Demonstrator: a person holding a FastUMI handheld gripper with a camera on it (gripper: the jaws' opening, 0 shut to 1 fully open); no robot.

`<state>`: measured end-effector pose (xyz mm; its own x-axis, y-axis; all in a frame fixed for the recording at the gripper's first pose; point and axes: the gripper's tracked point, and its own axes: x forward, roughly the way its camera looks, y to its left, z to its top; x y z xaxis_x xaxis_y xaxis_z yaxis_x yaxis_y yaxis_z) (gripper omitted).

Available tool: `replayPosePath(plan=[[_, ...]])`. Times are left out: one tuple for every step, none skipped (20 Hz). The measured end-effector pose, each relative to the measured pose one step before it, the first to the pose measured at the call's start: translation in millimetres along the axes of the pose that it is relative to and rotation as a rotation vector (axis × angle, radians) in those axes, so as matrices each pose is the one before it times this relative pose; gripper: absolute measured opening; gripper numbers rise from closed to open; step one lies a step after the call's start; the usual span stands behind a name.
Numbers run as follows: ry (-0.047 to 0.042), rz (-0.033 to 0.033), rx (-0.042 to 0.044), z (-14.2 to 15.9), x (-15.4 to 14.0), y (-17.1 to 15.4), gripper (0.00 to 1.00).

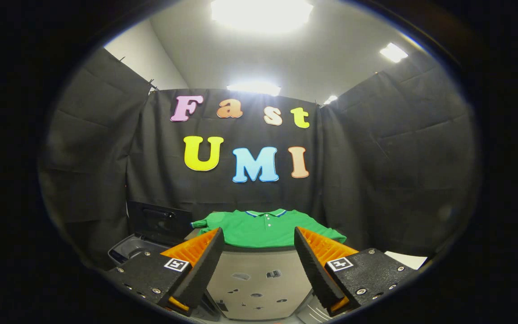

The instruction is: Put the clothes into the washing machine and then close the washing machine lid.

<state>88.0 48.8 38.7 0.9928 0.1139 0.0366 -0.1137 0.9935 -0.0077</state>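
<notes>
Tongs (259,252) spread wide open, gripping nothing, hovering short of the green polo shirt (265,229) laid flat on the desk (259,274); washing machine (146,236) just left of shirt, lid up

Booth interior, black-draped.
Black cloth walls (376,180) on three sides; white ceiling (331,54) with bright light panels (261,13); pale tabletop (259,279) below, bearing dark scuff marks.

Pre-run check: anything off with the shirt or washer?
Nothing stands out. Green shirt lies flat beyond the open gripper, one sleeve reaching toward the washing machine, whose lid stands open.
</notes>
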Motion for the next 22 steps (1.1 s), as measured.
replayPosePath(plan=[[-0.00777,0.00092,0.00025,2.77,8.60,0.31,0.95],[-0.00609,0.00231,0.00077,1.55,11.44,0.64,0.95],[-0.00043,0.00157,0.00010,0.18,8.36,0.62,0.95],[0.00226,0.00403,0.00176,-0.48,7.32,1.14,0.95],[0.00146,0.00323,0.00246,0.26,7.03,1.05,0.95],[0.00209,0.00254,0.00231,-0.87,9.49,-0.50,0.95],[0.00333,0.00044,0.00096,-0.59,8.90,-0.18,0.95],[0.00668,0.00366,0.00052,-1.22,12.75,-1.08,0.95],[0.00556,0.00658,0.00129,-1.33,12.38,0.69,0.95],[0.00544,0.00536,0.00053,-1.44,9.19,-0.03,0.95],[0.00811,0.00523,0.00023,-1.86,7.35,0.22,0.95],[0.00849,0.00930,0.00027,-2.92,7.42,1.01,0.95],[0.00635,0.00724,-0.00001,-1.23,7.22,0.54,0.95],[0.01752,0.01440,0.00223,-3.19,7.28,0.77,0.95],[0.02298,0.01684,0.00756,-4.50,8.21,2.23,0.95],[0.01999,0.01148,0.01051,-2.56,7.97,0.52,0.95],[0.01170,0.00812,0.01311,0.06,6.82,-0.49,0.96],[0.00367,0.00390,0.01488,1.38,7.71,-1.10,0.95],[0.00730,0.00568,0.01314,0.79,8.41,-1.00,0.95],[0.01493,0.00574,0.01259,-2.15,9.74,-0.50,0.95],[0.01814,0.00415,0.01337,-2.25,8.98,-1.63,0.95],[0.01930,0.00645,0.01243,-2.69,9.82,-2.00,0.95]])
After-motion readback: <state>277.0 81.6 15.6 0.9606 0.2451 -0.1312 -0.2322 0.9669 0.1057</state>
